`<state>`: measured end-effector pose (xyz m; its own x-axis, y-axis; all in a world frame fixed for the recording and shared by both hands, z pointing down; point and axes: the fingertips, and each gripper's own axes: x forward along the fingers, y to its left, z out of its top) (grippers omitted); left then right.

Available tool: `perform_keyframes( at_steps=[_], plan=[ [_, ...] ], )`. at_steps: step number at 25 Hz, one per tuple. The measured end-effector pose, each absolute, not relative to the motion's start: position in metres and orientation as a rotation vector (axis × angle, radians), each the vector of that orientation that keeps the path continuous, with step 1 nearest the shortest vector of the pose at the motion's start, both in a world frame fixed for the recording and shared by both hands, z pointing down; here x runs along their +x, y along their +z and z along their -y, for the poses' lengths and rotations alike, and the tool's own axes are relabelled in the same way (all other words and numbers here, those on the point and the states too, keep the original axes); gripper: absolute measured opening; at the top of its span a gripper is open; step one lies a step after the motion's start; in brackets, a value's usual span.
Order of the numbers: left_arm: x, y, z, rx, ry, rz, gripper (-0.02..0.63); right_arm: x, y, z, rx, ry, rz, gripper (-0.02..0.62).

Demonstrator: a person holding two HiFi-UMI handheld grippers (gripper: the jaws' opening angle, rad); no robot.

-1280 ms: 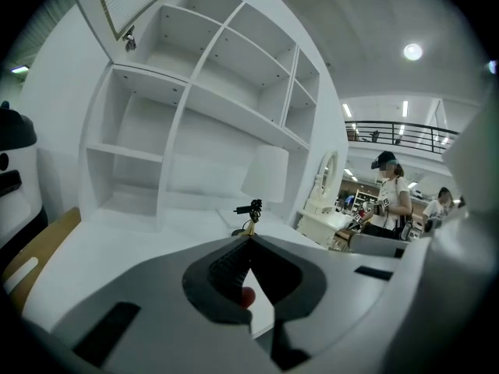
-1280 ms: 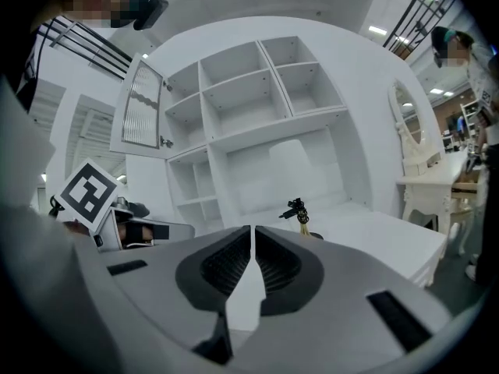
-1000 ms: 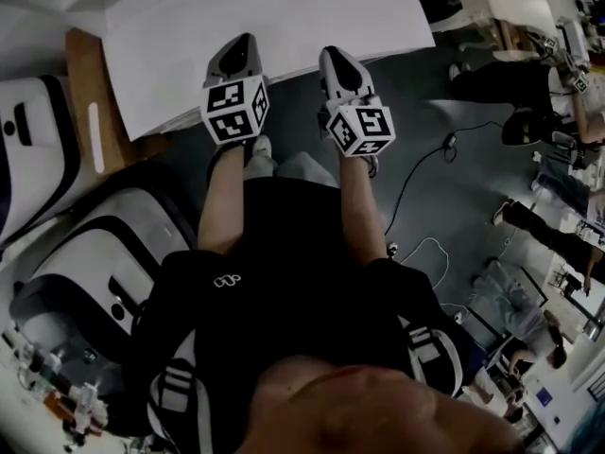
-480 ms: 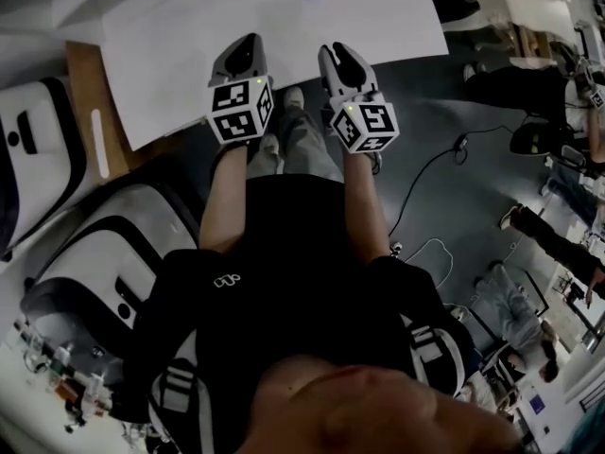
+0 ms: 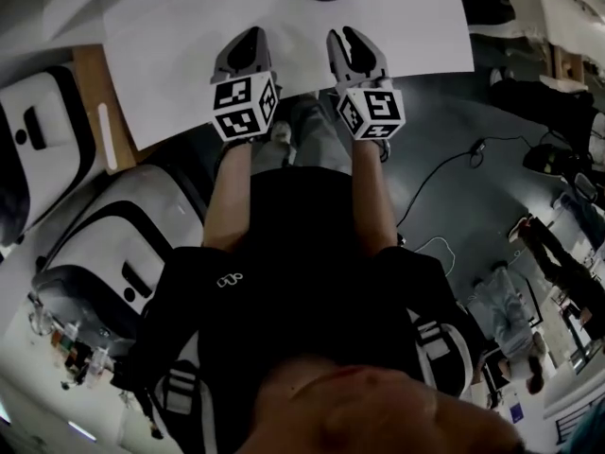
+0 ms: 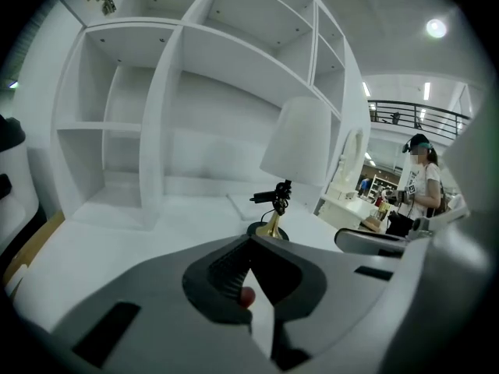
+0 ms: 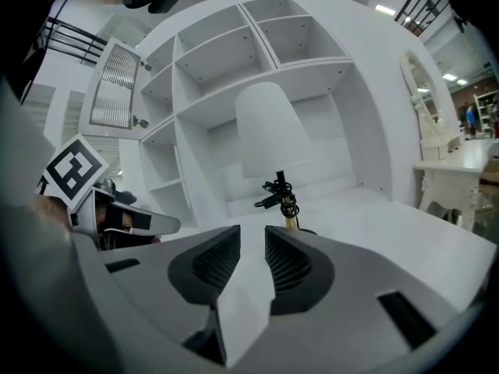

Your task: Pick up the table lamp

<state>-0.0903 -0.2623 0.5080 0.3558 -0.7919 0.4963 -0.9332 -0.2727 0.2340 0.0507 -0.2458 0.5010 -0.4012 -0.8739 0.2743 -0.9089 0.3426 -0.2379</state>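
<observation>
Nearest the person, the left gripper [image 6: 249, 244] is clenched on nothing while the right gripper [image 7: 251, 244], jaws just opened and empty, points at the lamp [image 7: 269, 135] standing well ahead on the white table [image 5: 170, 45] before the shelves [image 6: 140, 92], probably readied to take its slim stem [image 7: 289, 216].

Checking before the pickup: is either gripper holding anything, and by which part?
Nothing held. Left gripper shut, empty; right gripper has just been opening, nothing between its fingers. The table lamp stands untouched ahead.
</observation>
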Motion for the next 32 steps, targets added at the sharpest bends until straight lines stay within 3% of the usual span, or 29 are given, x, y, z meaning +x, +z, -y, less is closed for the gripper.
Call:
perform_keyframes(
  at_steps=[13,32],
  plan=[
    [-0.07,0.531,0.292,2.175,0.568,1.483,0.006,0.05,0.529,0.296,1.583,0.273,2.5,0.101],
    [-0.086,0.509,0.333,2.13,0.598,1.561,0.006,0.056,0.579,0.375,1.521,0.277,2.488,0.138]
  ],
)
